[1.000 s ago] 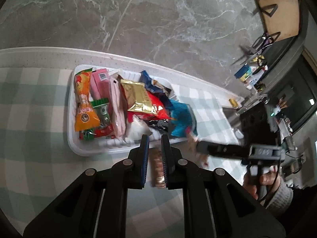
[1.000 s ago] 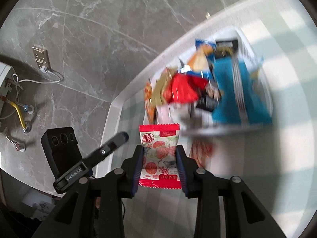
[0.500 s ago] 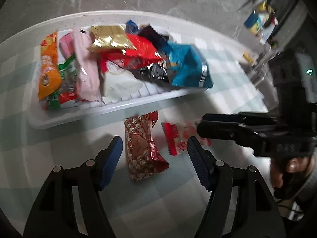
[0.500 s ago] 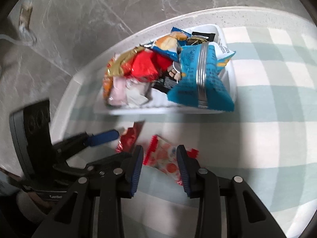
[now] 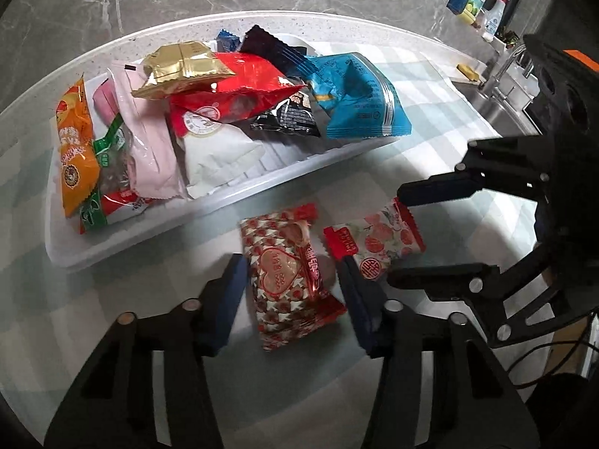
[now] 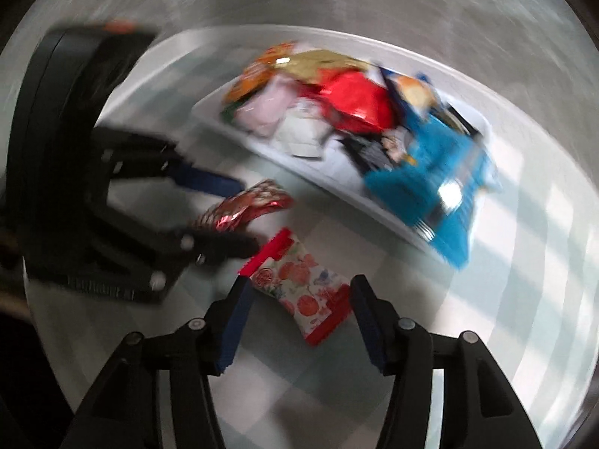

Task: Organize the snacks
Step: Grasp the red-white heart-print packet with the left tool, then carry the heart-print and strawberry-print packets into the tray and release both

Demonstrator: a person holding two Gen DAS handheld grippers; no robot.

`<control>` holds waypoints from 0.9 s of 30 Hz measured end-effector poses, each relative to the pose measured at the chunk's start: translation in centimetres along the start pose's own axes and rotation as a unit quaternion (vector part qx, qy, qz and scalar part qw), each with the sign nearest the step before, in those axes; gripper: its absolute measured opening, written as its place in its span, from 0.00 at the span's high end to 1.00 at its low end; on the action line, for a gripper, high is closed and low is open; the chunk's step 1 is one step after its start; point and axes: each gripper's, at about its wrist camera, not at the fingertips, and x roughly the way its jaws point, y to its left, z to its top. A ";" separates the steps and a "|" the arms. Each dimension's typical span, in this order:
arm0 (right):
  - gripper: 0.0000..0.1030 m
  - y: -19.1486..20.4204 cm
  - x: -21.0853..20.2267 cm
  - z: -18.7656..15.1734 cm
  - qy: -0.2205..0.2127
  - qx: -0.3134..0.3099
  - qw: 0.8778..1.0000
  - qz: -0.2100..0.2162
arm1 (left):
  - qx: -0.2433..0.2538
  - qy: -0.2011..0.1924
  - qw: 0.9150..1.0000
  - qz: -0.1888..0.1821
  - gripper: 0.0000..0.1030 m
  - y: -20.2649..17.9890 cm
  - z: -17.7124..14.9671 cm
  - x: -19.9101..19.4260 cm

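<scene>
Where snacks lie, heaped tray (image 5: 157,235) behind.

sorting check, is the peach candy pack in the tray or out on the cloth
Out. The peach candy pack lies flat on the checked cloth in front of the white tray, between the open right gripper's fingers, which have just been opening.

Snack packets (image 5: 288,280) all look like shiny crinkly foil or plastic, the white tray (image 5: 239,205) is smooth matt plastic, and the checked tablecloth (image 5: 430,86) looks glossy.
</scene>
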 end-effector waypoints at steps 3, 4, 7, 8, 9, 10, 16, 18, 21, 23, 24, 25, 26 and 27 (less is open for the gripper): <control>0.39 0.9 0.7 0.5 0.009 -0.054 0.999 -0.004 | 0.003 0.000 1.000 0.005 0.67 0.3 0.0 0.1; 0.38 0.9 1.2 0.6 0.016 -0.066 0.998 -0.013 | 0.004 0.000 1.000 0.005 0.67 0.4 0.0 0.0; 0.38 0.5 2.3 0.6 0.024 -0.063 0.998 0.008 | 0.018 -0.003 1.000 0.017 0.69 0.0 -0.3 0.1; 0.42 0.3 2.2 0.6 0.022 -0.058 0.998 0.013 | 0.023 -0.005 1.000 0.021 0.72 -0.2 -0.4 0.0; 0.51 0.3 1.9 0.6 0.021 -0.058 0.998 0.012 | 0.021 -0.006 1.000 0.018 0.74 -0.5 -0.5 0.2; 0.62 0.2 1.6 0.6 0.020 -0.052 0.998 0.014 | 0.022 -0.008 1.000 0.017 0.75 -0.7 -0.5 0.3; 0.65 -4.2 -0.2 -0.8 0.005 0.125 0.982 0.138 | -0.035 -0.013 0.998 -0.043 0.79 -0.2 -0.7 0.2; 0.65 -6.1 -0.6 -1.8 -0.006 0.199 0.960 0.195 | -0.055 -0.012 0.997 -0.059 0.80 0.1 -0.7 0.3; 0.65 -8.1 -1.0 -3.0 -0.021 0.274 0.928 0.252 | -0.084 -0.015 0.993 -0.087 0.80 1.0 -0.9 -0.1; 0.65 -9.3 -1.3 -3.8 -0.035 0.318 0.902 0.290 | -0.106 -0.022 0.988 -0.107 0.80 1.4 -1.0 -0.5; 0.65 -9.6 -1.4 -4.1 -0.041 0.333 0.892 0.304 | -0.111 -0.025 0.987 -0.115 0.80 1.5 -0.8 -0.7; 0.65 -9.9 -1.6 -4.3 -0.049 0.347 0.881 0.318 | -0.120 -0.033 0.985 -0.121 0.80 1.8 -0.7 -1.2; 0.65 -10.3 -1.8 -4.3 -0.058 0.359 0.870 0.333 | -0.127 -0.039 0.983 -0.128 0.80 2.0 -0.7 -1.7; 0.65 -10.6 -2.3 -4.2 -0.068 0.368 0.861 0.344 | -0.134 -0.047 0.980 -0.137 0.80 2.5 -0.5 -2.5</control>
